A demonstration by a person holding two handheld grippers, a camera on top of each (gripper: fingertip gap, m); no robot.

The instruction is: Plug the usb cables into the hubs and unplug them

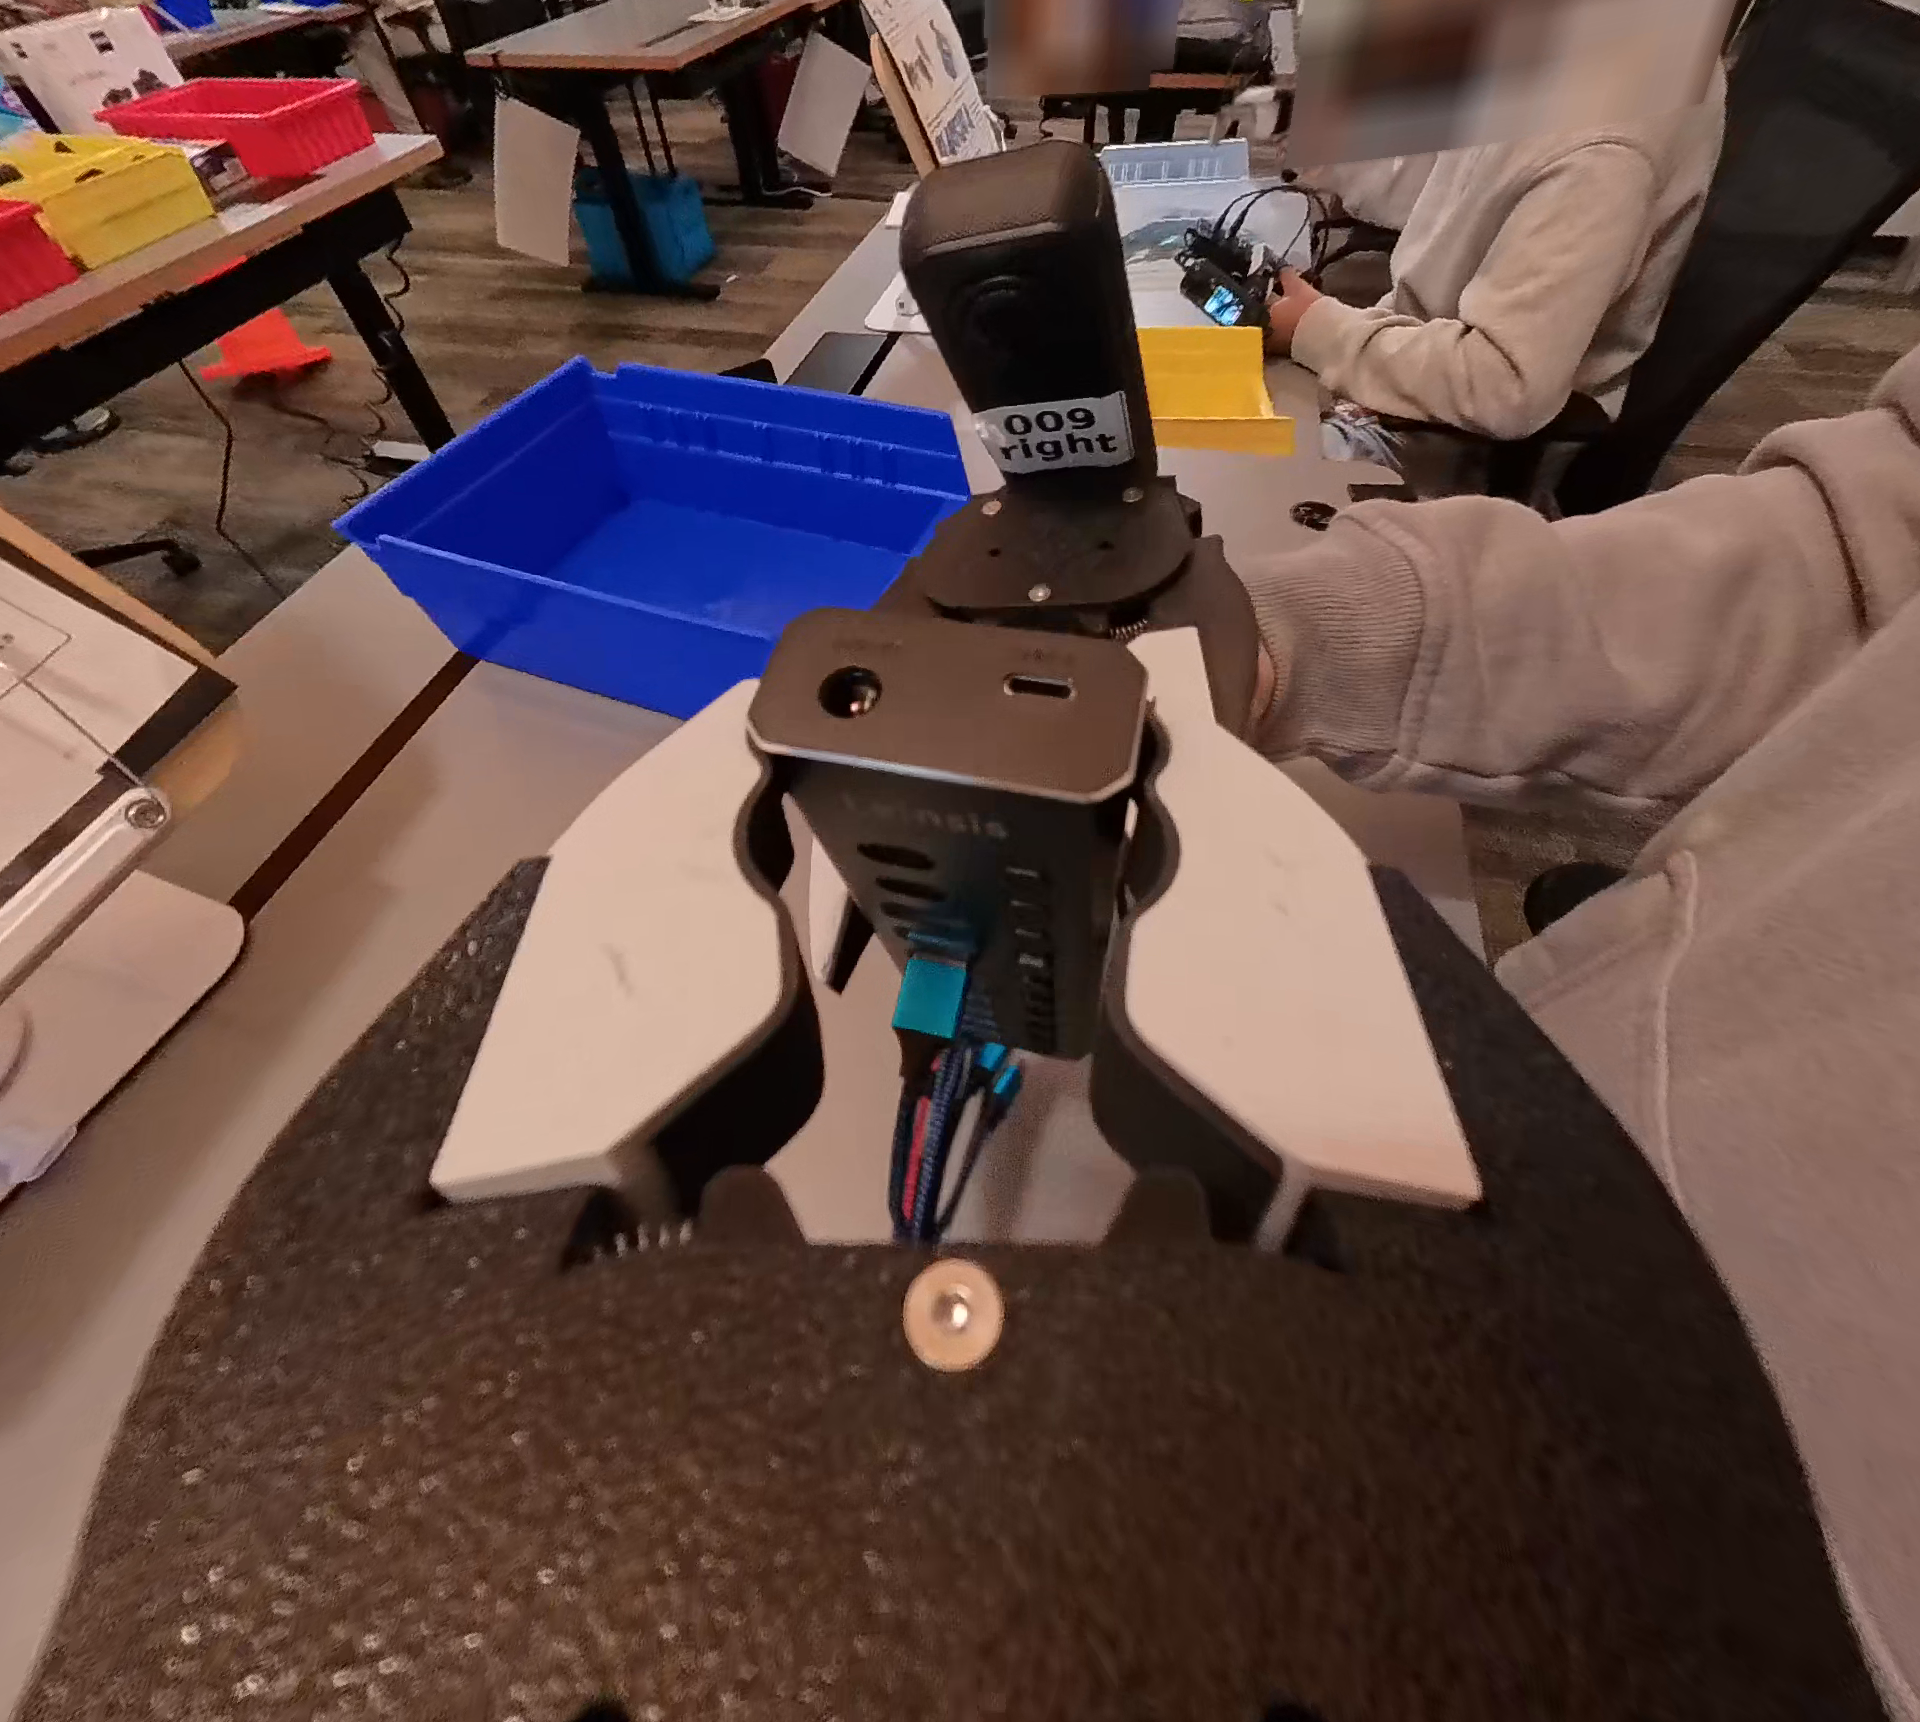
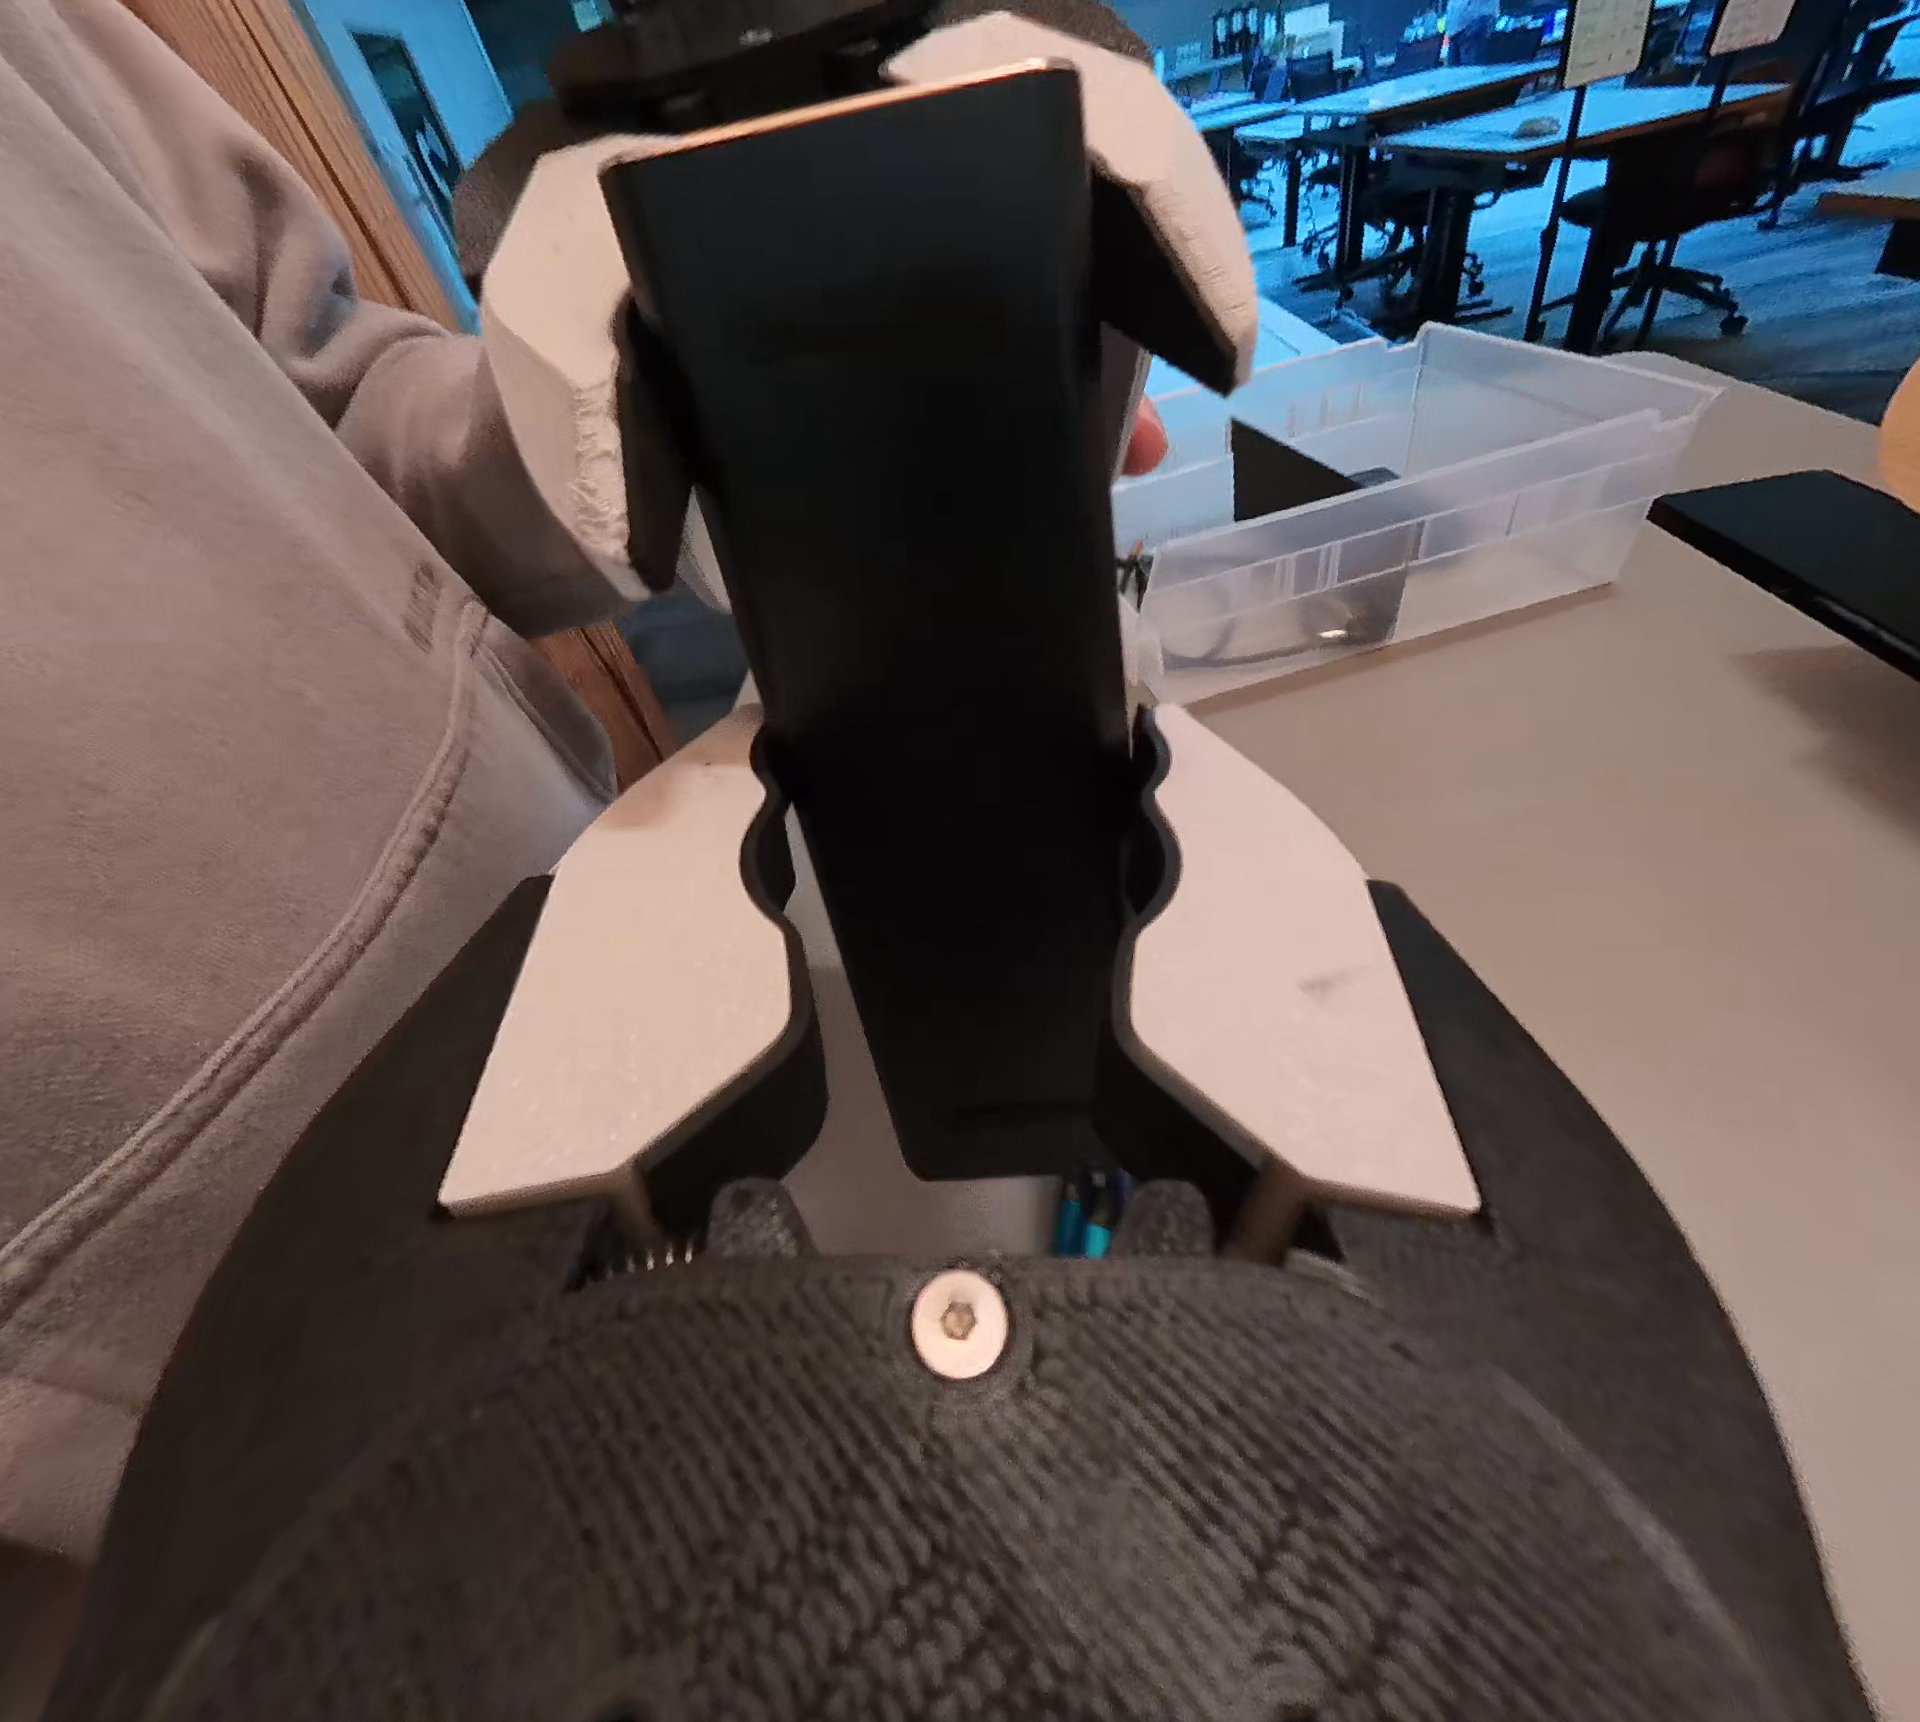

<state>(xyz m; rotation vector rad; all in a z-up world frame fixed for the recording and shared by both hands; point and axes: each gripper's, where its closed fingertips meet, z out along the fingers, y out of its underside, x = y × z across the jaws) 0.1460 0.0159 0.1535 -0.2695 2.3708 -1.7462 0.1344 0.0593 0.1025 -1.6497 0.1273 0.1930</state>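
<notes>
A black usb hub [image 1: 966, 841] is held off the table between both grippers. My left gripper [image 1: 948, 768] is shut on it, with the hub's end face and its two ports toward the camera. A teal usb plug [image 1: 928, 997] sits in the hub's side, and blue and red braided cables [image 1: 935, 1142] hang below it. My right gripper [image 1: 1049, 623] faces me just behind the hub. In the right wrist view my right gripper [image 2: 956, 799] is shut on the hub's plain back [image 2: 914, 529], and the left gripper [image 2: 862, 301] clamps its far end. A teal cable end [image 2: 1086, 1225] shows below.
An empty blue bin [image 1: 644, 550] stands on the grey table [image 2: 1455, 841] behind the hub, with a yellow bin [image 1: 1210, 389] farther back. A clear bin [image 2: 1455, 488] holds cables. A black flat device [image 2: 1787, 550] lies at the right. A seated person [image 1: 1507, 270] is across the table.
</notes>
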